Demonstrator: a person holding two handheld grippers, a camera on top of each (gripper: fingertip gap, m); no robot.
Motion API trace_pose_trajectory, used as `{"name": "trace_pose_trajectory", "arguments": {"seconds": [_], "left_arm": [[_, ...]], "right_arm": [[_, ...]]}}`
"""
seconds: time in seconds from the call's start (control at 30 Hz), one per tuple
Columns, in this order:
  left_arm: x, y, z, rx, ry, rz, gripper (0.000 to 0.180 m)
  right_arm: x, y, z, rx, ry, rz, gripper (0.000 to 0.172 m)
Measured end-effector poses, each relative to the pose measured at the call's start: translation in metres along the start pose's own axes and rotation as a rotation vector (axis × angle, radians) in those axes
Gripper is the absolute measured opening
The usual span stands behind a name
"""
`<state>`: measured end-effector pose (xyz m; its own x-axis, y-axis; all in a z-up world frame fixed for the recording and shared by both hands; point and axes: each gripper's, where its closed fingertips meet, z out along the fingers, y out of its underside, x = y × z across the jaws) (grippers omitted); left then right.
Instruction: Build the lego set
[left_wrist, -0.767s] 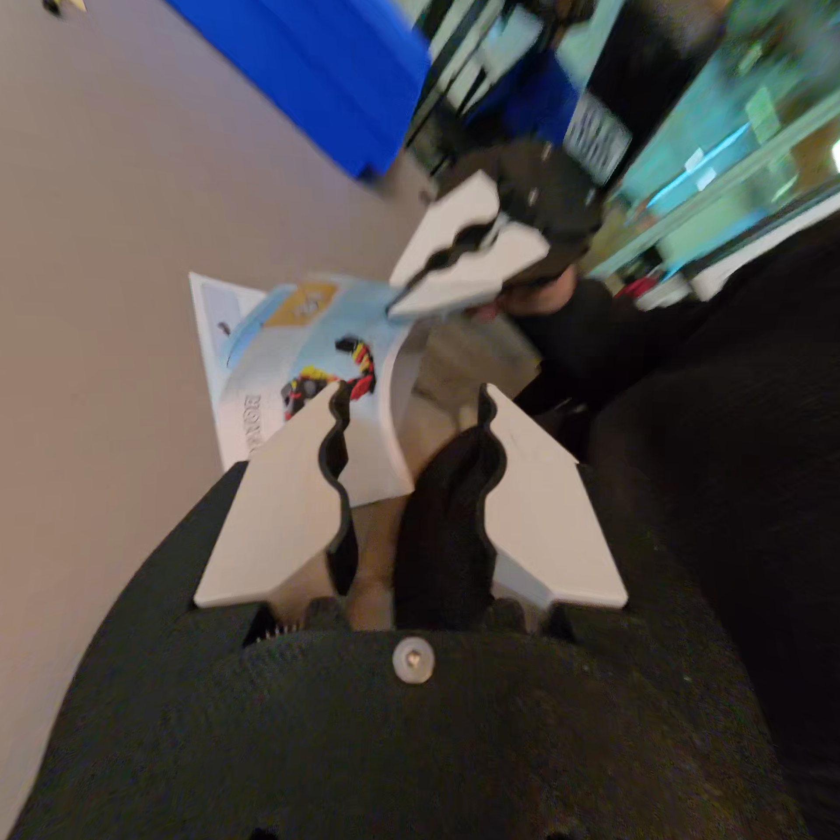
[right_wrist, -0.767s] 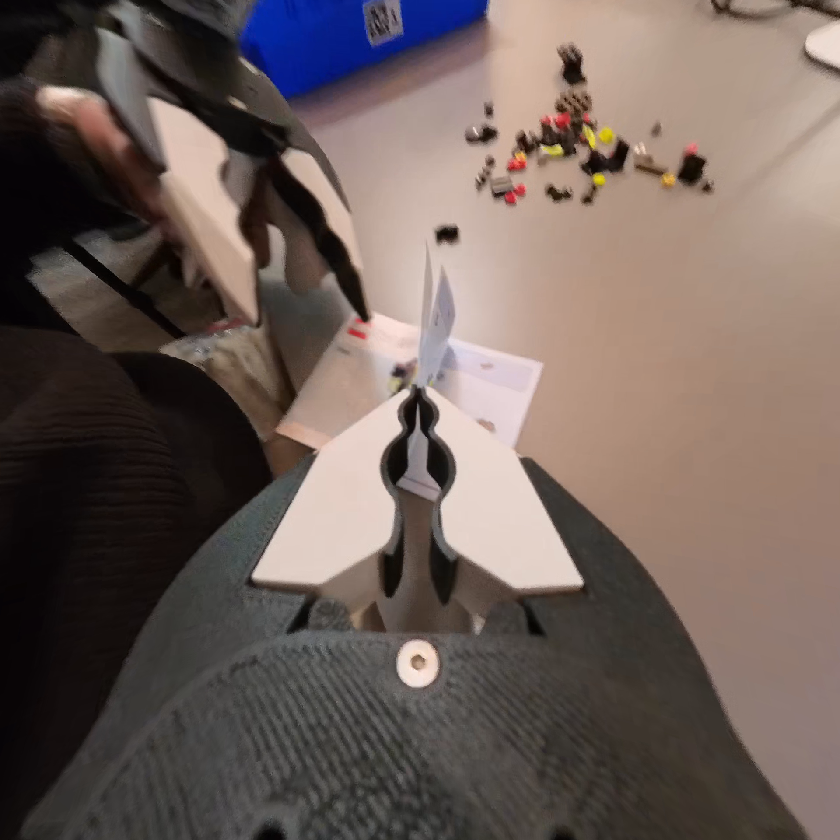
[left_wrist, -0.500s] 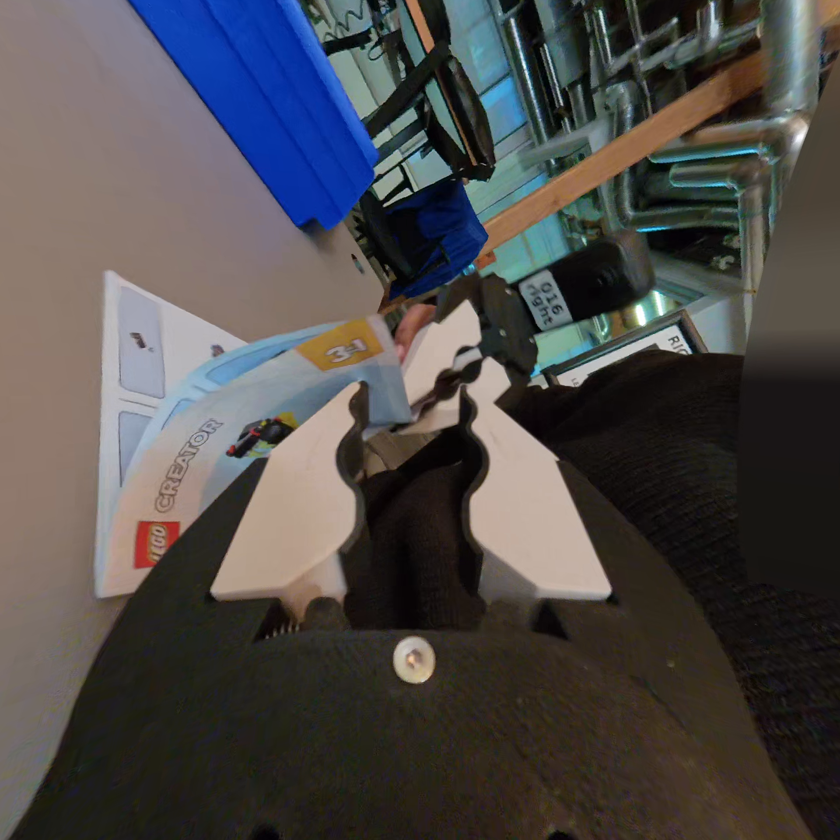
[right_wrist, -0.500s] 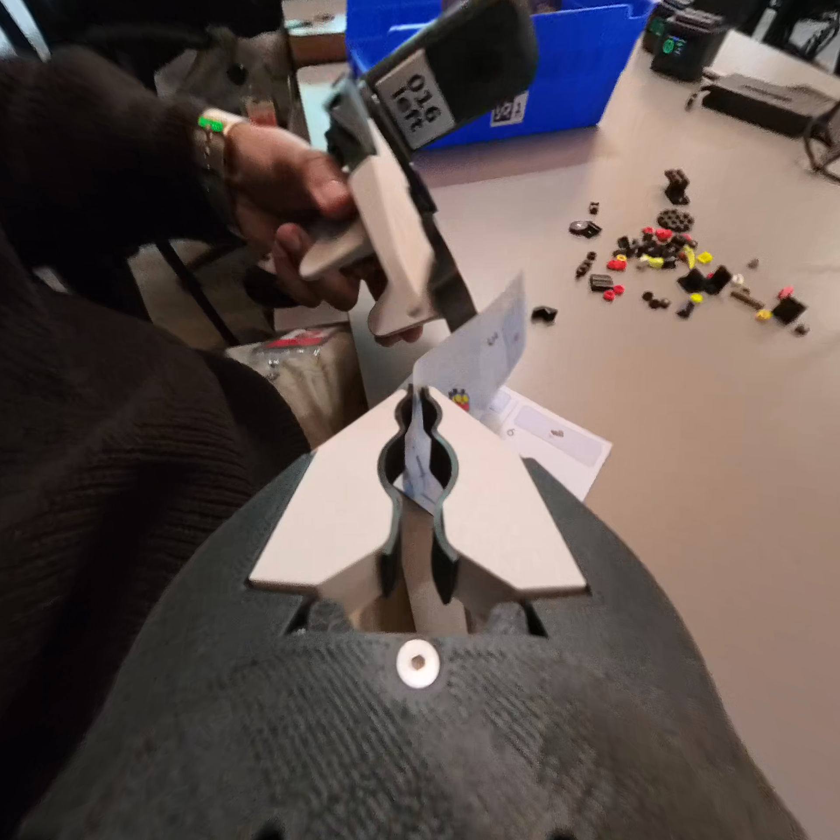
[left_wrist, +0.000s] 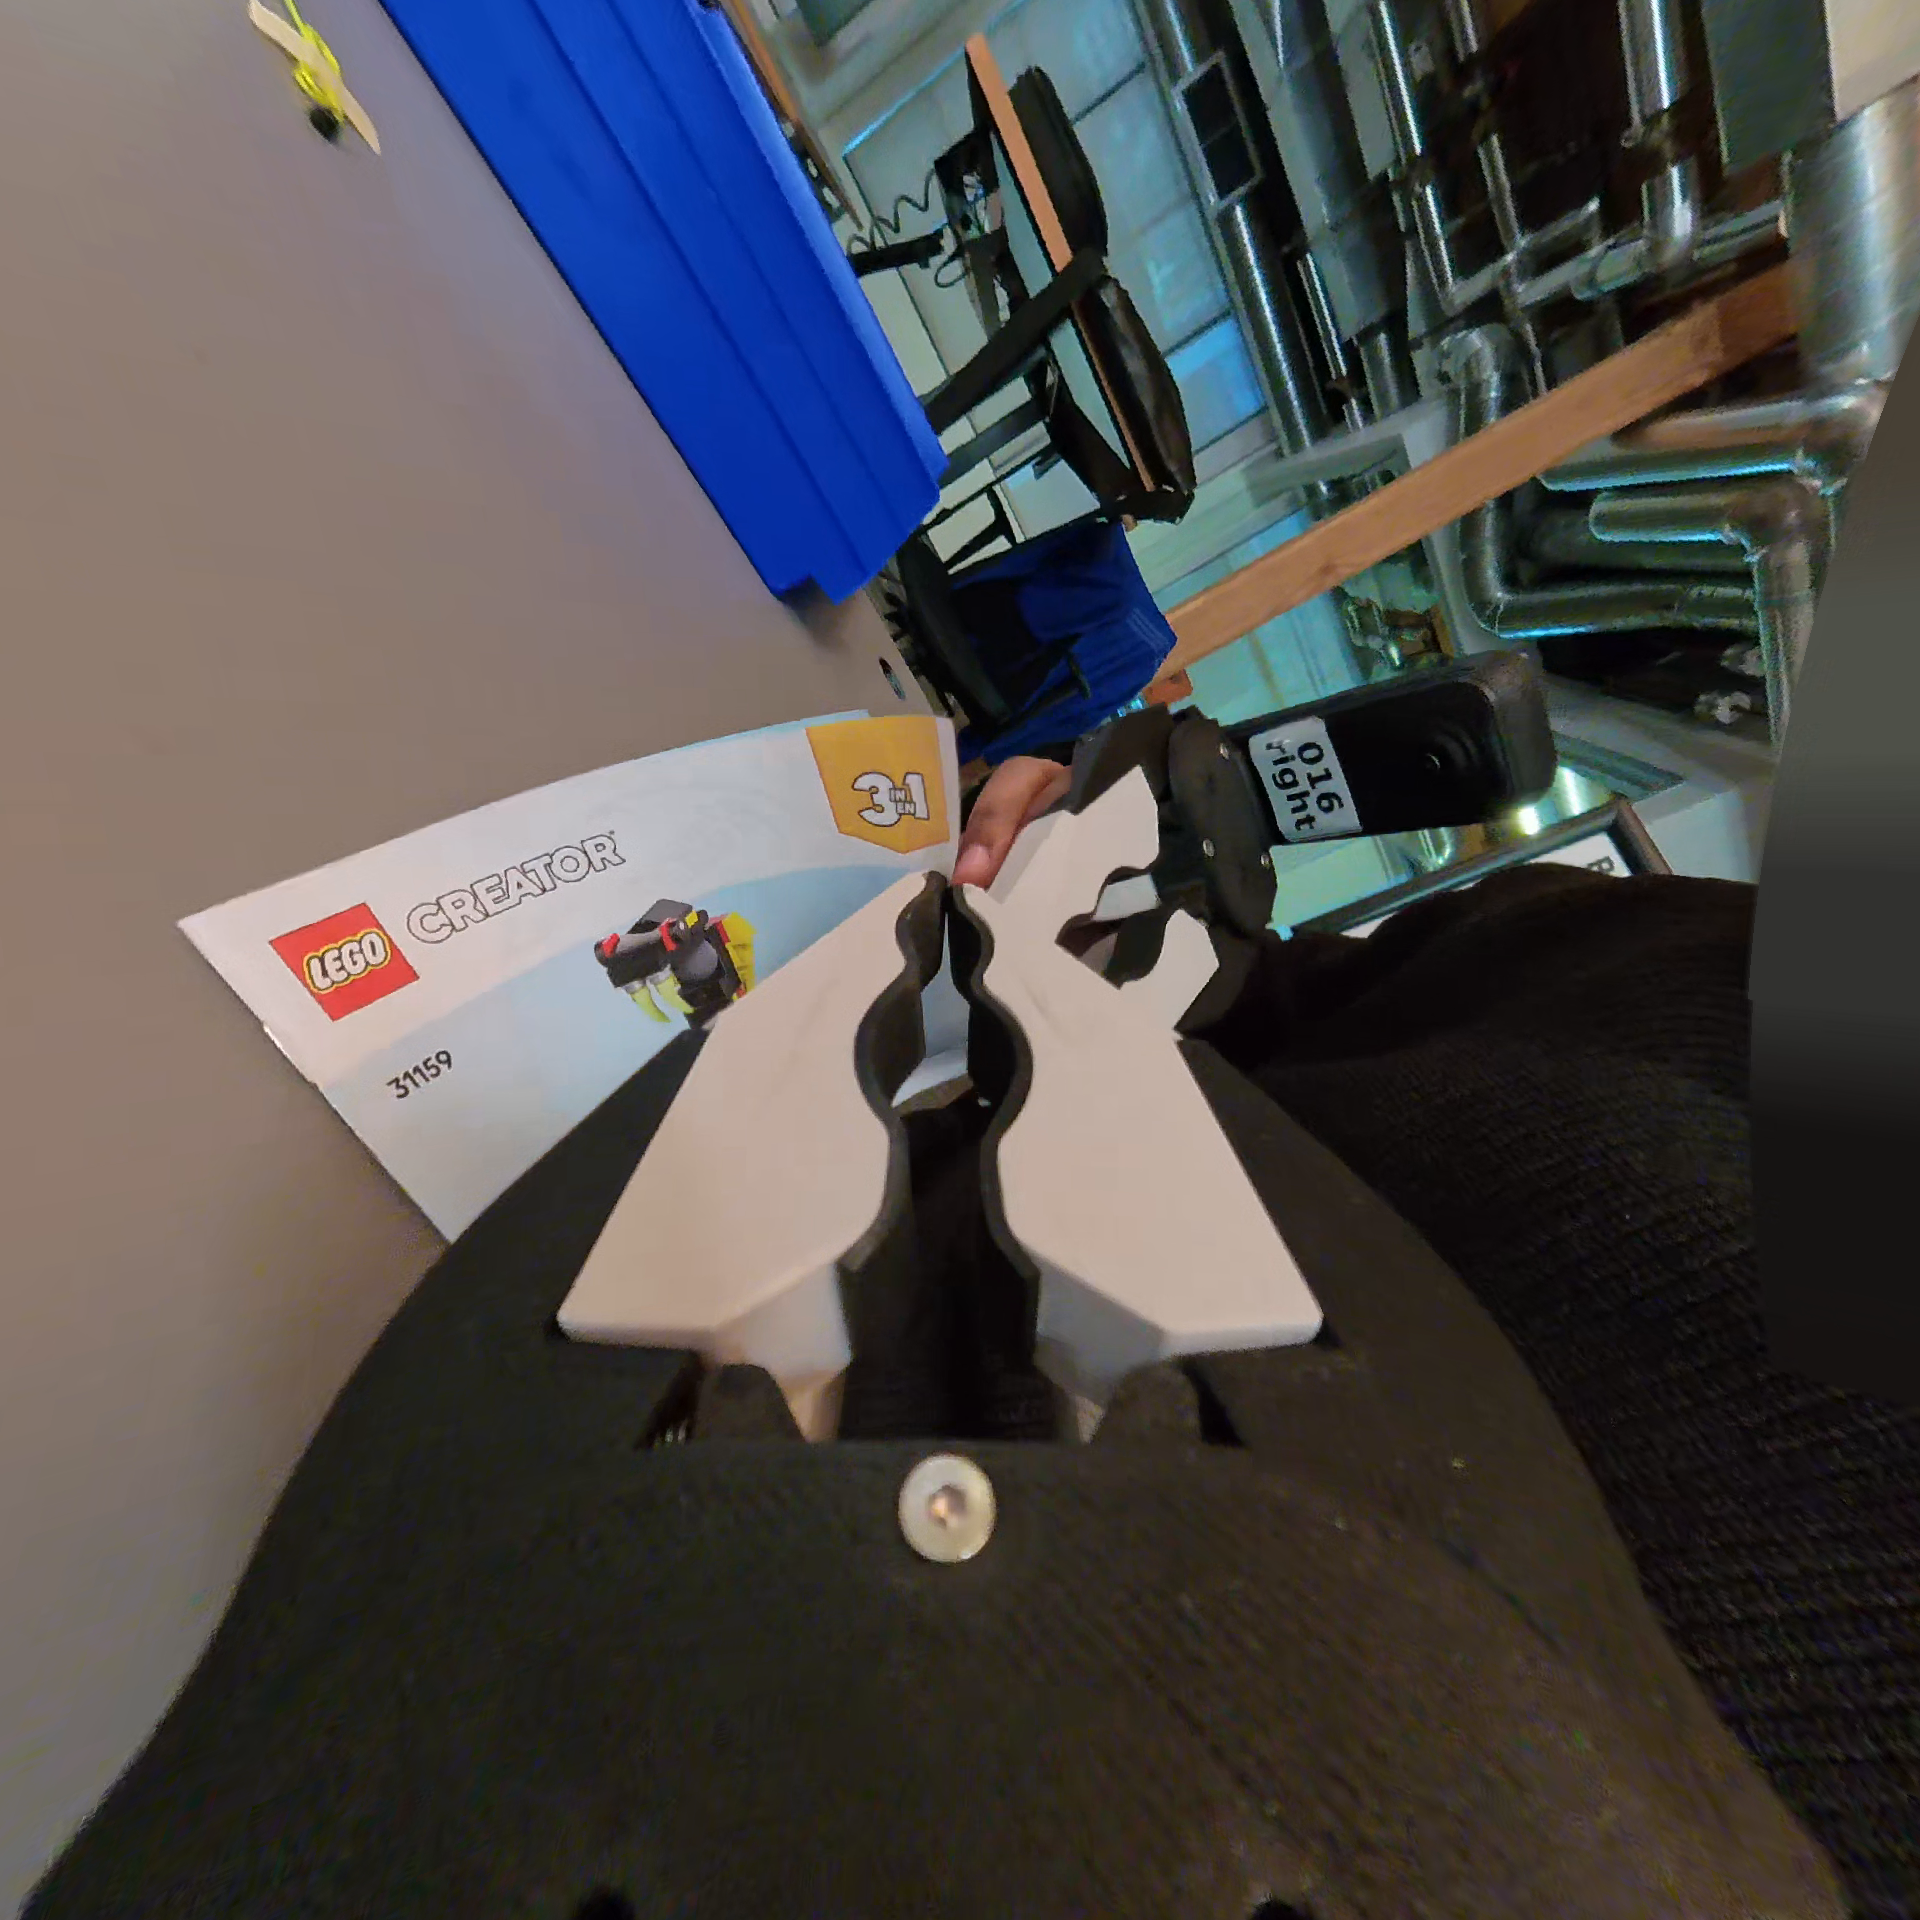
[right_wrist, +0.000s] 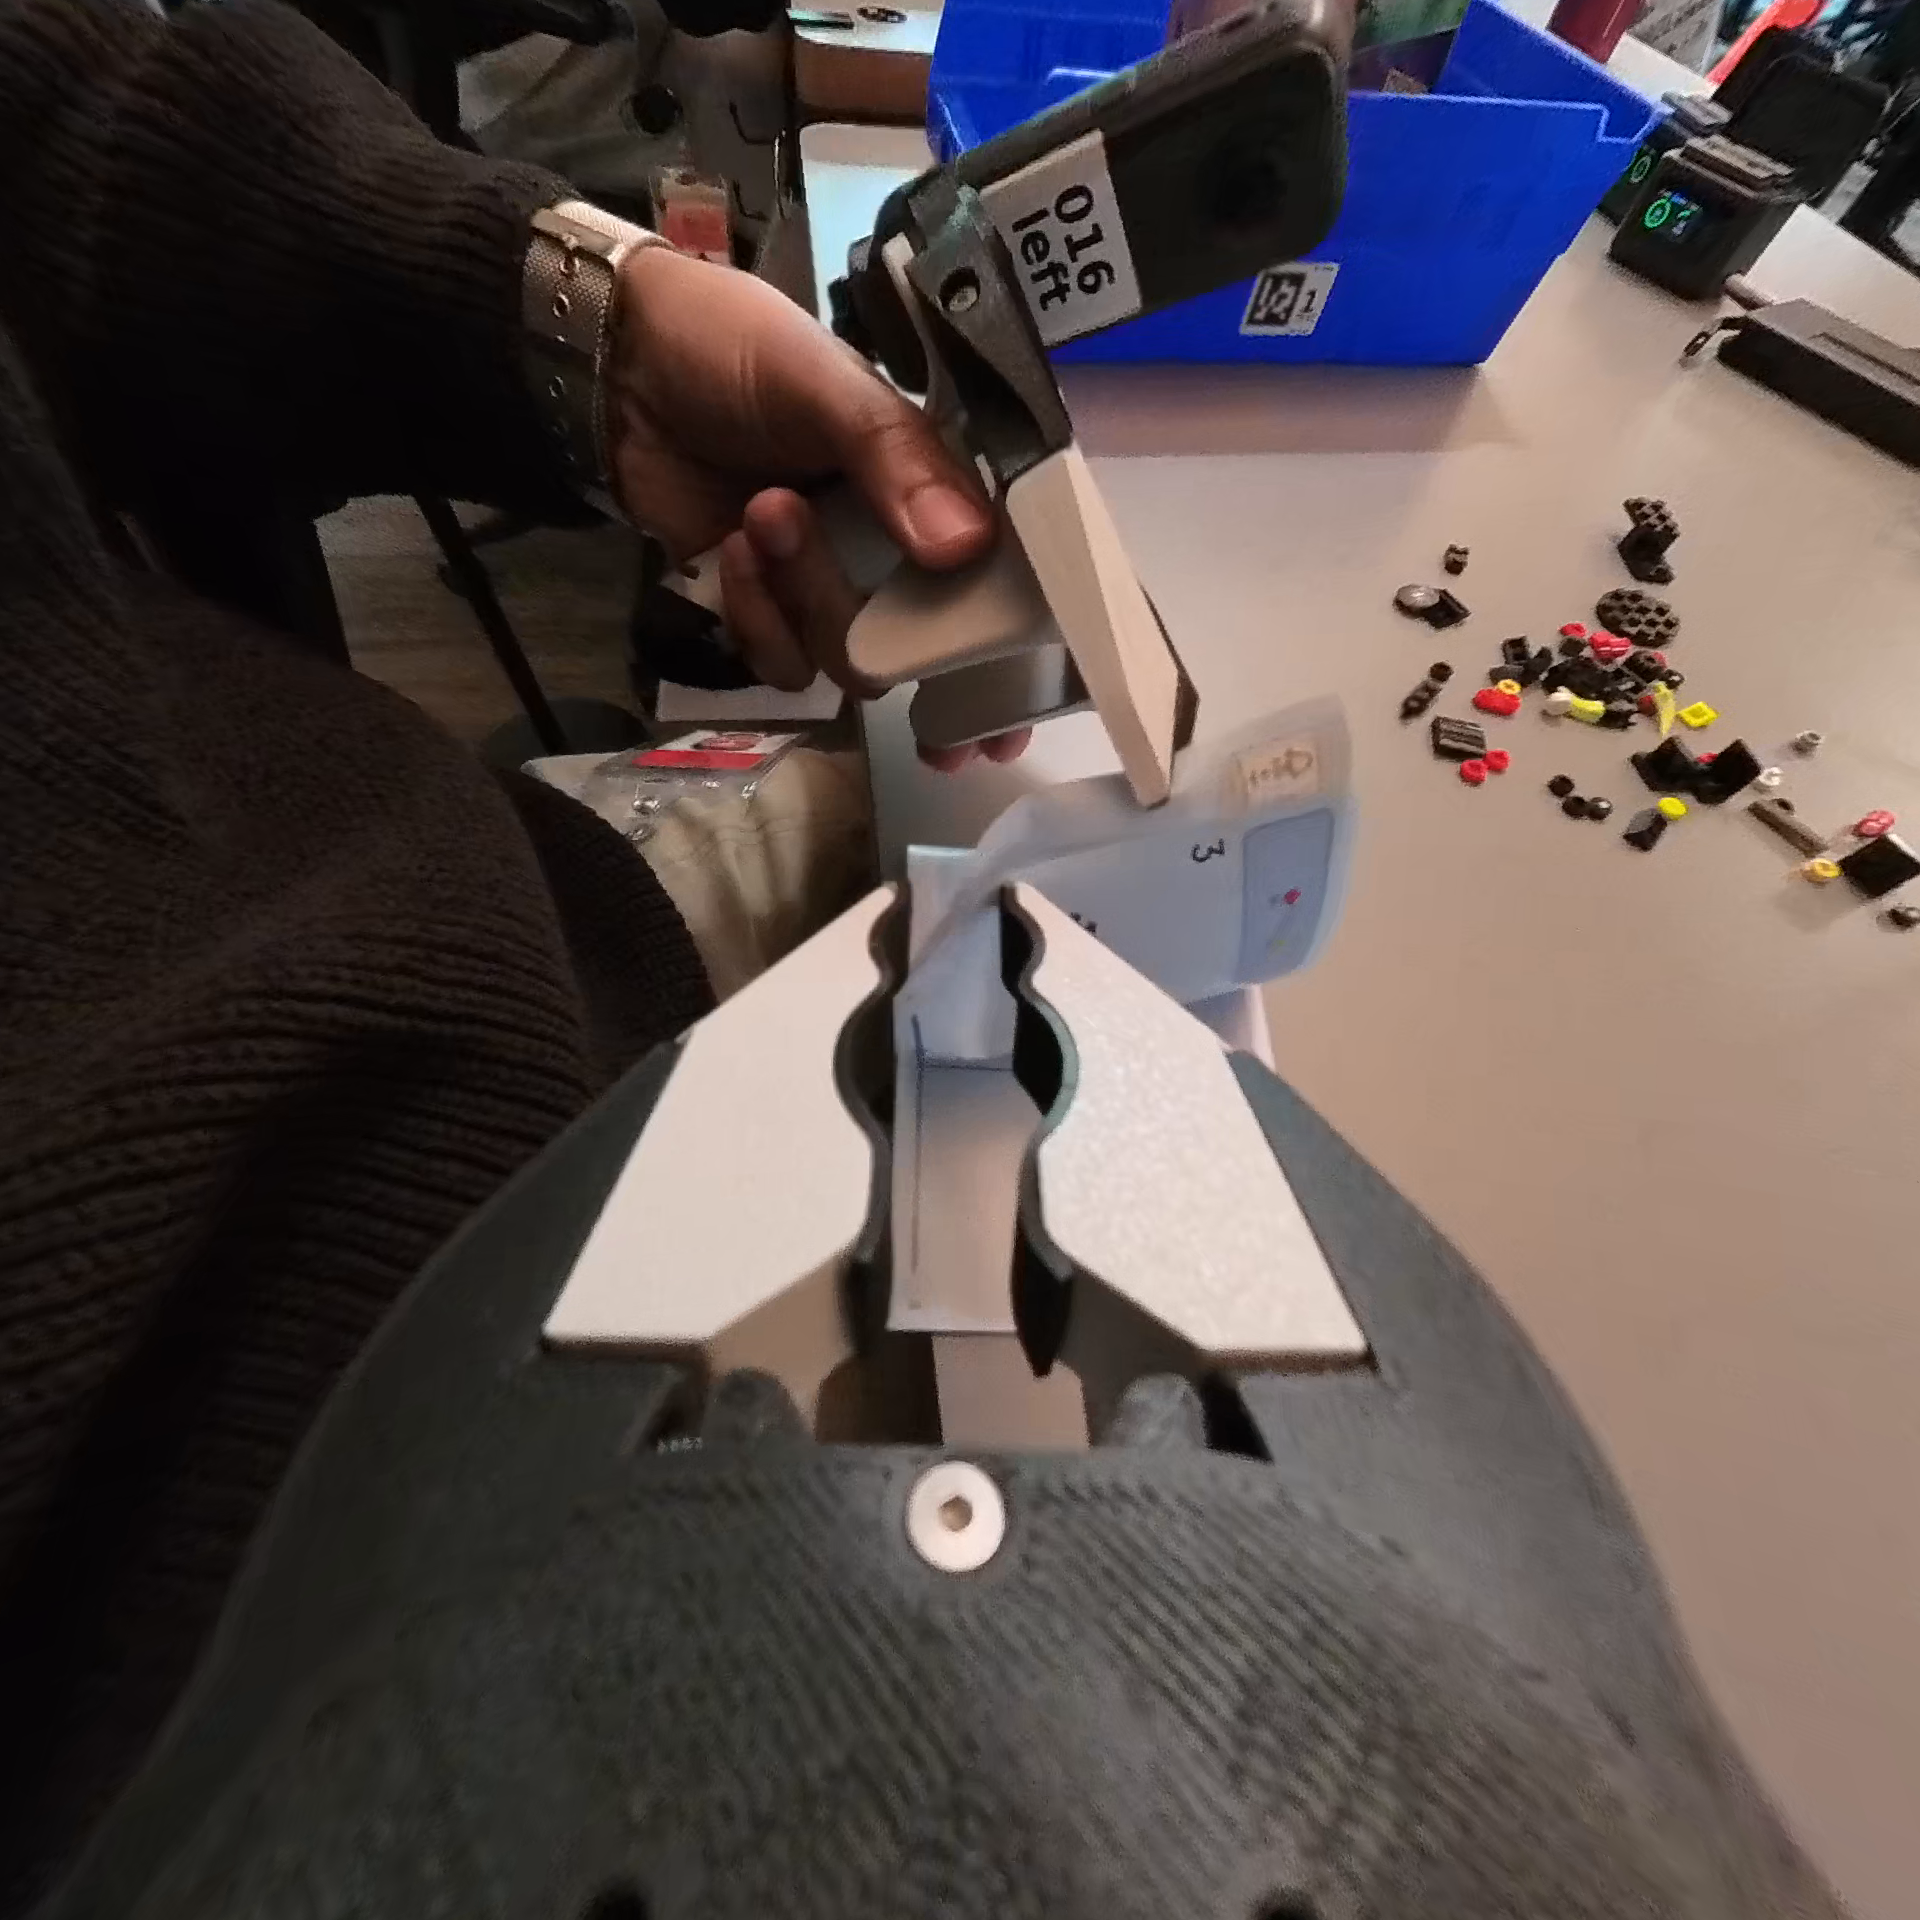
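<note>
While thin and curling, glossy booklet pinched in left gripper fingers

Grey table: blue bin at far edge, scattered small toy bricks in black, red, yellow; black devices beyond.

Left gripper fingers pinching booklet edge, right gripper beside, blue bin behind

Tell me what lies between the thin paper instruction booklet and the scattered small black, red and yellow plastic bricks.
Only bare grey tabletop; the right wrist view shows it between booklet and bricks.
</note>
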<state>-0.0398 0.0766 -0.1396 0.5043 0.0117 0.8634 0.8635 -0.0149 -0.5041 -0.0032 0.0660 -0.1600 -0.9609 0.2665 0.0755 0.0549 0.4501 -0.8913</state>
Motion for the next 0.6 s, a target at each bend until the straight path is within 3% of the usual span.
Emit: {"name": "trace_pose_trajectory", "arguments": {"seconds": [0.03,0.33,0.6], "left_arm": [[-0.001,-0.002,-0.003,0.011,-0.007,0.003,0.000],[-0.004,-0.019,-0.022,0.058,-0.017,0.020,0.000],[-0.004,-0.032,-0.054,0.071,-0.034,0.027,0.000]], "right_arm": [[0.001,0.001,0.000,-0.003,-0.003,0.012,0.018],[0.035,0.014,-0.011,-0.039,0.138,0.082,0.050],[0.046,0.008,-0.021,0.014,0.182,0.089,0.050]]}}
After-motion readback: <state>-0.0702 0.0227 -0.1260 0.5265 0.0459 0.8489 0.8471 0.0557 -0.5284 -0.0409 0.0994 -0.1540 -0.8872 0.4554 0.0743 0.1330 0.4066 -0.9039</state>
